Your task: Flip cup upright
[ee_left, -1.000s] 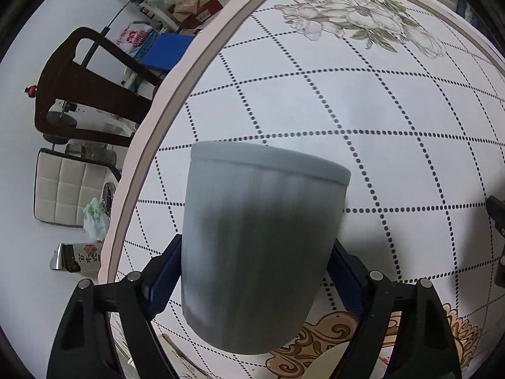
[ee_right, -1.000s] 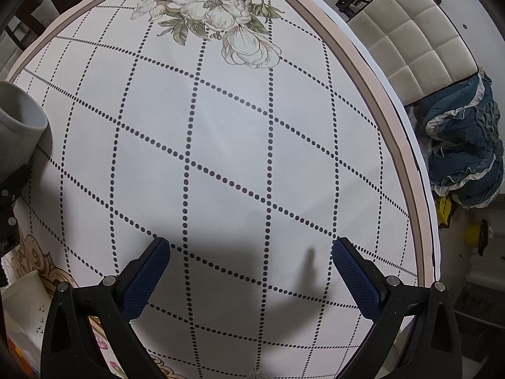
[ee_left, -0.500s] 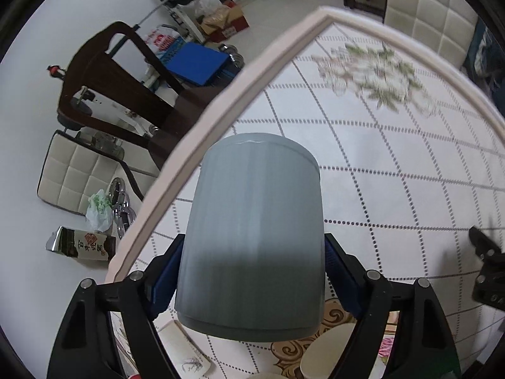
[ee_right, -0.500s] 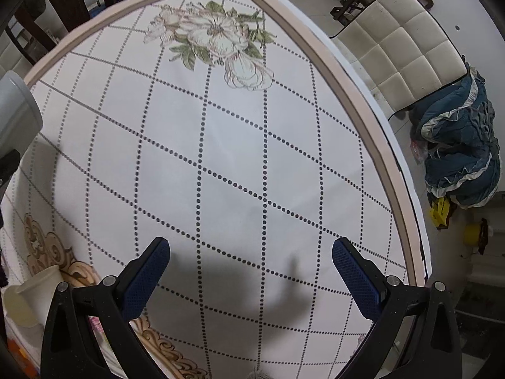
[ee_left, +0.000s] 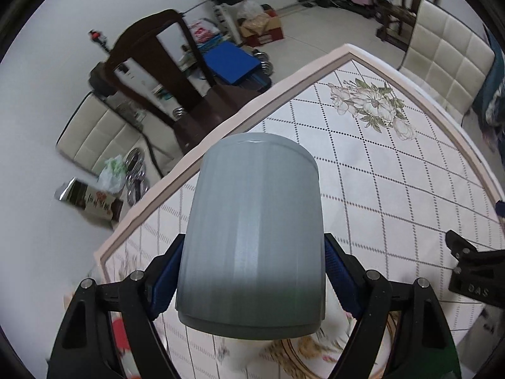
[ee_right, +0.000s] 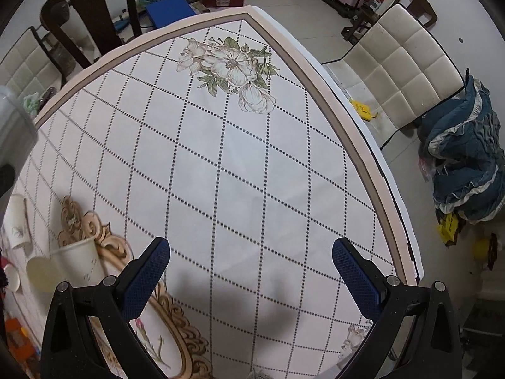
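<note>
While left gripper (ee_left: 252,271) clamps cup (ee_left: 252,233) aloft, right gripper (ee_right: 251,271) gapes above table (ee_right: 366,170)

Left tool (ee_left: 252,281) clamped on grey cup (ee_left: 252,237), lifted above surface; right tool (ee_right: 251,281) spread wide, holding nothing.

Cup (ee_left: 252,240): grey, matt, looks plastic, fine vertical ridges on wall. Left gripper (ee_left: 252,279): black matt plastic, blue textured pads (ee_left: 164,284). Tablecloth (ee_right: 240,170): smooth, slight sheen, printed. Paper cup (ee_right: 79,262): white, matt. Chair (ee_right: 407,63): cream quilted, leather-like.
</note>
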The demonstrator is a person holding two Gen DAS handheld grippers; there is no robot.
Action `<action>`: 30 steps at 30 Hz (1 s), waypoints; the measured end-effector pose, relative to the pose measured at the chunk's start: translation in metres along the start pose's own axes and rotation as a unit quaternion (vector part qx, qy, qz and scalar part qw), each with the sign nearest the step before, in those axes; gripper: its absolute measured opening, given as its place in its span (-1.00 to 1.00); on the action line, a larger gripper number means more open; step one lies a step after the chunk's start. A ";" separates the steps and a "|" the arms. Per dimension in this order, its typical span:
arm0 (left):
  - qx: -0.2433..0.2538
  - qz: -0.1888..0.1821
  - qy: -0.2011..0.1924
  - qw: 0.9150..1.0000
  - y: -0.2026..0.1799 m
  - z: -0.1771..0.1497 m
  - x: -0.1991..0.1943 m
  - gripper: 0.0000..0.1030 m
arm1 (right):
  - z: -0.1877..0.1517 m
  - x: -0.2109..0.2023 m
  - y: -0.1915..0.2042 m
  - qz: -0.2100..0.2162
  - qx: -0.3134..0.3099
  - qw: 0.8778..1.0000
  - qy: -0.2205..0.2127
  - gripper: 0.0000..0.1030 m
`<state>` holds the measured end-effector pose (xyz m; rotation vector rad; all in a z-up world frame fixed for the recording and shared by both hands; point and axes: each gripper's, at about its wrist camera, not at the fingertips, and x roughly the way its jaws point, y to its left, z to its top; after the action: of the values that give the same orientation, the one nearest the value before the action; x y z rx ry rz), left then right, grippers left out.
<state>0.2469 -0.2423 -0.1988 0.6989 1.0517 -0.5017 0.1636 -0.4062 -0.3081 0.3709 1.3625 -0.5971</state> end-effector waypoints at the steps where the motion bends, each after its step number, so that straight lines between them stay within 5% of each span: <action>1: -0.014 0.001 0.000 1.000 0.003 -0.009 -0.010 0.57 | -0.006 -0.004 -0.003 0.007 -0.002 1.000 0.001 1.00; 7: -0.117 -0.002 0.019 0.993 0.015 -0.063 -0.046 0.57 | -0.032 -0.010 -0.015 0.030 -0.028 0.999 0.005 1.00; 11: -0.202 -0.005 0.040 0.979 0.018 -0.109 -0.056 0.57 | -0.049 0.000 -0.019 0.034 -0.050 0.998 0.016 1.00; 18: -0.346 -0.017 0.096 0.933 0.016 -0.198 -0.036 0.57 | -0.074 0.024 -0.012 0.027 -0.089 0.995 0.036 1.00; 24: -0.393 -0.027 0.132 0.909 0.004 -0.247 0.006 0.57 | -0.093 0.035 0.001 0.006 -0.119 0.992 0.040 1.00; 30: -0.402 -0.037 0.150 0.903 -0.017 -0.271 0.037 0.57 | -0.106 0.038 0.005 -0.012 -0.117 0.993 0.030 1.00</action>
<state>0.0863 -0.0583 -0.3238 -0.0083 1.4438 0.0126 0.0856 -0.3484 -0.3649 0.1841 1.4793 -0.4431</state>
